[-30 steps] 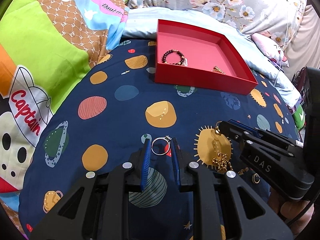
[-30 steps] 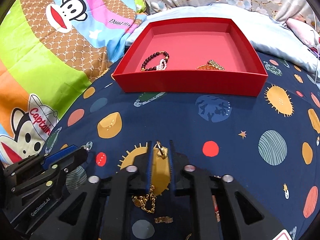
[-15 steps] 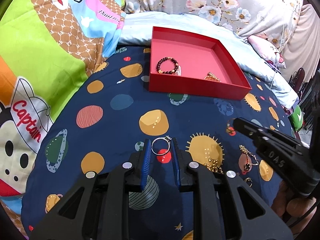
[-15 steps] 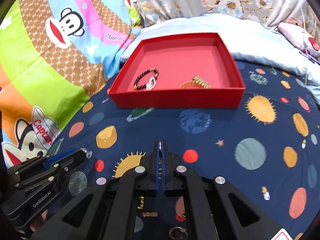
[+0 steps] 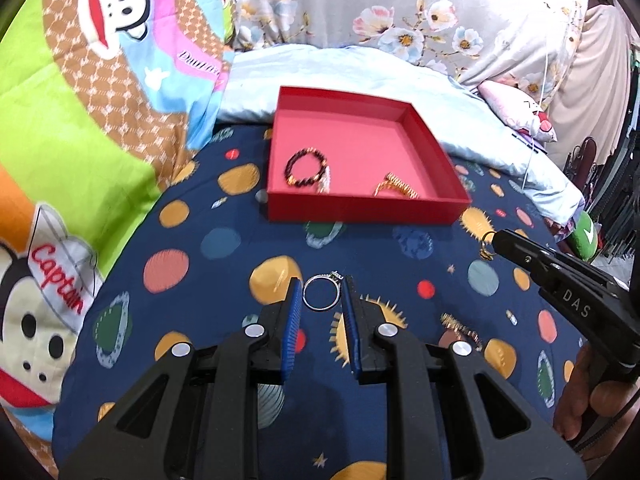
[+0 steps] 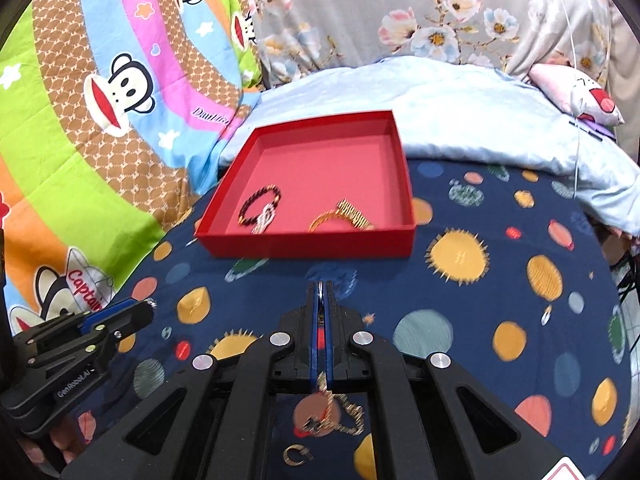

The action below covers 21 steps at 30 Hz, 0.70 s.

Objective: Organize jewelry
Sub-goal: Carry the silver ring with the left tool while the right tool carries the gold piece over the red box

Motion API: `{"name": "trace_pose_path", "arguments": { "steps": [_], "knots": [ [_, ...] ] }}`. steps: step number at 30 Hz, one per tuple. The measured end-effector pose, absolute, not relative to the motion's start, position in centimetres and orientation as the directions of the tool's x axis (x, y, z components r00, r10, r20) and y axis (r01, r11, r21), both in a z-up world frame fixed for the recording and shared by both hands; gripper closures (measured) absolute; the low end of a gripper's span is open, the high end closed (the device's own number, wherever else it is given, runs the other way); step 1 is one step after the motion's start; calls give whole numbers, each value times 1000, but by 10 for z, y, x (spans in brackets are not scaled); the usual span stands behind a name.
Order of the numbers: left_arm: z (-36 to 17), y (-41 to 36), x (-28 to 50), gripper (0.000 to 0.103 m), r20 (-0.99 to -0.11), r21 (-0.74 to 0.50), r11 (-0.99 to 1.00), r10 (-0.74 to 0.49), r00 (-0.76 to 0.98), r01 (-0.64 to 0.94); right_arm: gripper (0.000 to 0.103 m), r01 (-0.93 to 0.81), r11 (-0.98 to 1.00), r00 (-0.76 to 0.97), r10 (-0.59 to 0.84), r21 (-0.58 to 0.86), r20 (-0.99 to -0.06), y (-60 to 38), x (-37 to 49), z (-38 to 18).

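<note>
My left gripper (image 5: 322, 285) is shut on a thin silver ring (image 5: 320, 295), held upright between the blue pads above the planet-print bedspread. The right gripper (image 6: 320, 285) is shut on a gold chain (image 6: 340, 412) that dangles beneath it over the bedspread. In the left wrist view the right gripper (image 5: 496, 239) comes in from the right with the chain's gold clasp (image 5: 486, 246) at its tip. Further back lies a red tray (image 5: 360, 216) (image 6: 304, 246) with a dark bead bracelet (image 5: 306, 168) (image 6: 258, 208) and a gold bracelet (image 5: 394, 188) (image 6: 344, 214) inside. The left gripper (image 6: 149, 310) shows at the lower left.
A small gold ring (image 6: 298, 456) lies on the bedspread under the right gripper. A pale blue blanket (image 6: 440, 112) and floral pillows (image 6: 400, 12) lie behind the tray. A bright cartoon quilt (image 5: 80, 120) rises on the left. A hand (image 5: 580, 400) grips the right tool.
Both grippers have risen from the bedspread. The right jaws closed fully on the gold chain and lifted it. The left gripper kept hold of the silver ring.
</note>
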<state>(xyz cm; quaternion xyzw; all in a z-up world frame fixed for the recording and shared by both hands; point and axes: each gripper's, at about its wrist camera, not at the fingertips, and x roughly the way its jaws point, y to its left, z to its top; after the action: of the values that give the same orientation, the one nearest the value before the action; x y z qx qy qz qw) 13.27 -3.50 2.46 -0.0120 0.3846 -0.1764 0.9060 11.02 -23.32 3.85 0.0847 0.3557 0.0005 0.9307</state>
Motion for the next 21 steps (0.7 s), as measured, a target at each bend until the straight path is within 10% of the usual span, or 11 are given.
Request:
{"name": "trace_pose_path", "arguments": {
  "steps": [21],
  "knots": [
    [61,-91,279,84,-615,-85,927,-337,713,365,101,64,988,787,37,142,-616,-280,243,55]
  ]
}}
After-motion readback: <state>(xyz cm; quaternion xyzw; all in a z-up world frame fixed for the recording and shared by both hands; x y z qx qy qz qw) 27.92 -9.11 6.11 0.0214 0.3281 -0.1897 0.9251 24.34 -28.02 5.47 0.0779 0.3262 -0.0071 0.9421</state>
